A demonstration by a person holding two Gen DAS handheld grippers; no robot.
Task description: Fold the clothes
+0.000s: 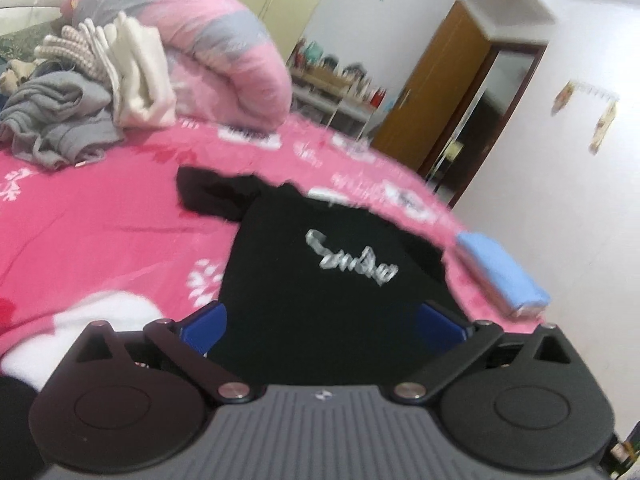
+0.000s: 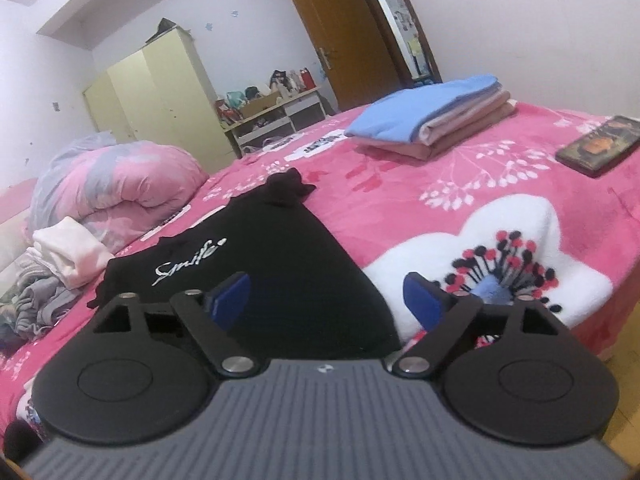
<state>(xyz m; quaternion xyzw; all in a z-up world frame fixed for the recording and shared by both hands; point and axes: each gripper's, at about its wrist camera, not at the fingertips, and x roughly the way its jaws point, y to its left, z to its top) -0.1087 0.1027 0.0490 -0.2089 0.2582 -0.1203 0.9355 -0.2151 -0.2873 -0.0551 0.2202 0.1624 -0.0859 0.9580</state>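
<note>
Closest in, the left gripper (image 1: 322,326) hangs with its blue pads spread wide and nothing pinched between them, and the right gripper (image 2: 328,300) stands just as slack, its jaws parted and empty. Both hover low over the black T-shirt (image 2: 276,264), which lies flat on the pink bed cover (image 2: 400,200); its near hem is hidden behind the grippers' dark housings, and its script lettering blurs to a silver smear in the left view (the right view reads it better). The cover is plush, printed with a big white flower. Further off, a folded stack (image 2: 436,124) topped by a smooth blue piece sits near the bed's far edge, and a dark flat object (image 2: 598,146), too small to identify, lies well apart to its right. Across the bed sit a crumpled grey garment (image 1: 60,120), cream folded knits (image 1: 136,76) and a puffy pink-and-grey duvet (image 1: 224,60) rolled behind them, its top cut off.
</note>
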